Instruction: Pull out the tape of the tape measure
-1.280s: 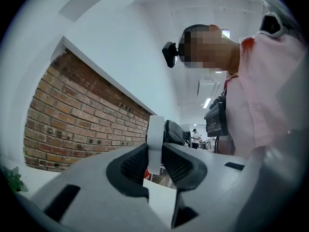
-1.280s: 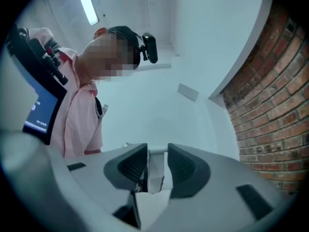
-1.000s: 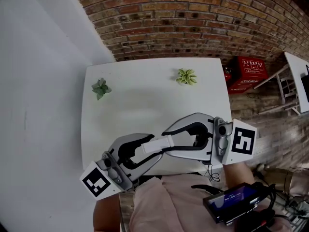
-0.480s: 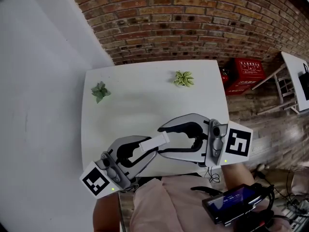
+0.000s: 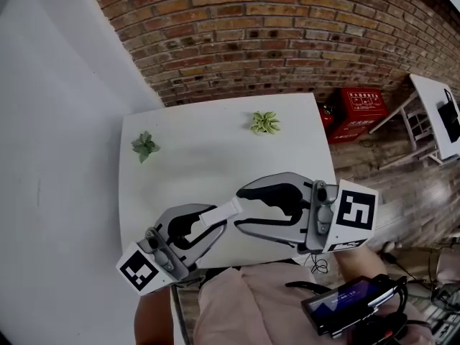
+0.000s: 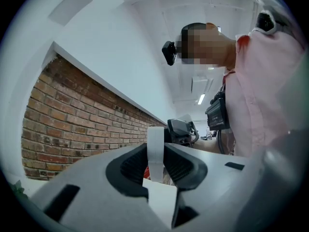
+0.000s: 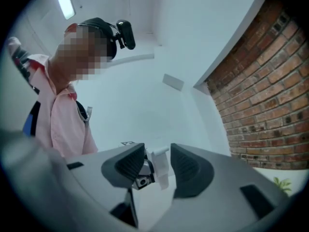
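In the head view both grippers hang level over the near edge of the white table (image 5: 215, 146), tips meeting. A flat white tape measure (image 5: 224, 212) bridges them. My left gripper (image 5: 218, 223) has just closed and is shut on it; in the left gripper view both pads squeeze the white tape measure (image 6: 155, 146) inside the left gripper (image 6: 155, 164). My right gripper (image 5: 239, 208) has just spread its jaws. In its own view the right gripper (image 7: 158, 166) stands open around the tape measure (image 7: 162, 170), with gaps beside it and a small metal part (image 7: 141, 180) by one pad.
Two small green plants (image 5: 144, 146) (image 5: 264, 122) sit at the table's far side, before a brick wall (image 5: 287, 42). A red crate (image 5: 363, 106) and another white table (image 5: 431, 113) stand to the right. A black device (image 5: 348, 302) hangs at the person's waist.
The left jaws have closed onto the white tape measure. The right jaws have spread apart around its other end. Both grippers stay in about the same place.
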A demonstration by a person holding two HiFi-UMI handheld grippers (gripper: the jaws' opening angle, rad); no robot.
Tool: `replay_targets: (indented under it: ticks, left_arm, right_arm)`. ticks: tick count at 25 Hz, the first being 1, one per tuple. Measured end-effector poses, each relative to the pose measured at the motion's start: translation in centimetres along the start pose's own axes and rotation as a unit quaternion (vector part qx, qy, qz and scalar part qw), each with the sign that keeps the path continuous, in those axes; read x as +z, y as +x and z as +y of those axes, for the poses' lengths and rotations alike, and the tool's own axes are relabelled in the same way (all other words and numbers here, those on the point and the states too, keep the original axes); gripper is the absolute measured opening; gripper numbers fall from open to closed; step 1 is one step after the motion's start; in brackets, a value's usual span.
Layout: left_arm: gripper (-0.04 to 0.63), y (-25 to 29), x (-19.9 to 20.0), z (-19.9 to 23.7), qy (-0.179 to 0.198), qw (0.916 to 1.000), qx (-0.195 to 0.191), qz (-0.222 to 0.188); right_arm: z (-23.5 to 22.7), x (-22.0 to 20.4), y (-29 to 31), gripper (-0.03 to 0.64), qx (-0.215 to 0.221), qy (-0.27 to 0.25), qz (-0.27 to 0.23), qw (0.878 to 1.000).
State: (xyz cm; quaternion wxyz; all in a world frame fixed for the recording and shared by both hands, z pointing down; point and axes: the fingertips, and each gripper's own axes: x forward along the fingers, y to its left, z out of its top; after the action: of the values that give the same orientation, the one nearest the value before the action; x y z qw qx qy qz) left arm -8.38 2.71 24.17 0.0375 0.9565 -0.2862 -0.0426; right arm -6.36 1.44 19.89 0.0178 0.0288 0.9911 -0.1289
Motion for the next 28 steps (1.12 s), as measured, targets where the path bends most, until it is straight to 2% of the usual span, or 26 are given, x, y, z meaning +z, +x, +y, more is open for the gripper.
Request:
replay_targets:
  ticks: [4,11,17,24,28]
  left_arm:
    - [0.104,-0.2,-1.0,0.5,0.015,0.9998,-0.009,0.010]
    - [0.104,0.1,-2.5,0.1,0.042,0.9982,-0.034,0.025]
    - [0.104,0.1,-3.6,0.2,0.047,0.9975,-0.039,0.036]
    - [0.104,0.2,-4.6,0.2,0.093,0.9926,-0.041,0.067]
    - [0.104,0.4,-4.8,0.1,0.105,0.9907,-0.048,0.072]
  right_arm:
    - [-0.6,-1.0,-0.3,0.175,-0.016,0.045,0.023,0.999]
    - [-0.7,-2.8,-0.9,0.155,-0.027,0.140,0.050,0.988]
    - [-1.2,-4.0,-0.8,0.132,-0.036,0.187,0.064,0.980]
    - [-1.9,-5.6,-0.8,0.124,-0.043,0.251,0.082,0.963]
    - [-2.3,-6.0,-1.0,0.084,-0.053,0.270,0.084,0.958]
